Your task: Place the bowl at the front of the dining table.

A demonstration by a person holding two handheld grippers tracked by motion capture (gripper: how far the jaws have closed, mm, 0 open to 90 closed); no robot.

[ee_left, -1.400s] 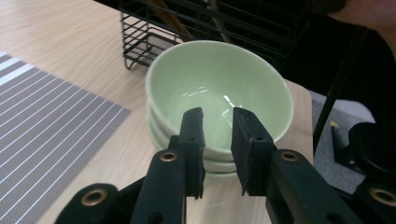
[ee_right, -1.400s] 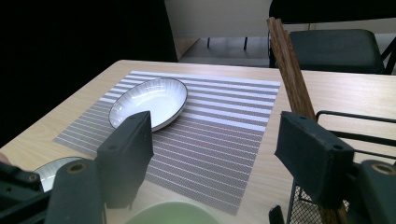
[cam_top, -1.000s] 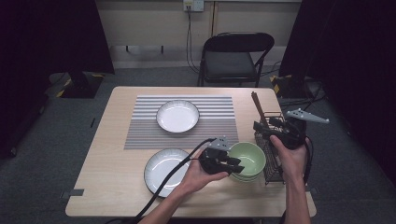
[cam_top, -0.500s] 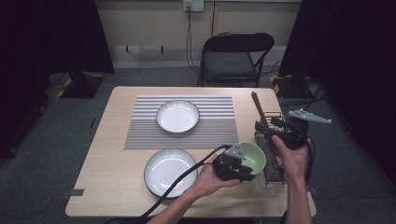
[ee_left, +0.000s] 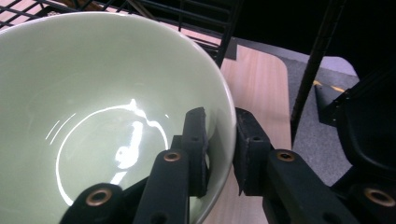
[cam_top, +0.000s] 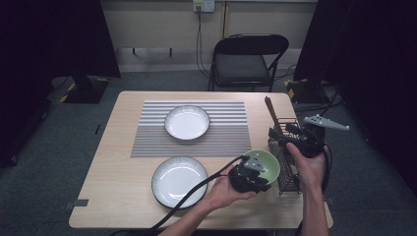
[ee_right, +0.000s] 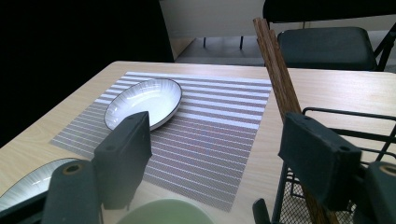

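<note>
Left tongs [ee_left: 219, 154] have been closing, seemingly pinching the green bowl's [ee_left: 93, 93] rim.

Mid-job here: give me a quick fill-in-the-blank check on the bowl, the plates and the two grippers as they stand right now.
1. The left gripper has one jaw inside and one outside the rim of the ____ bowl.
2. The far white plate lies on the ____ placemat.
3. The brown chopsticks stand in the black wire ____.
4. The right gripper's jaws stand ____, with nothing between them.

Missing words: green; striped; rack; open
</note>
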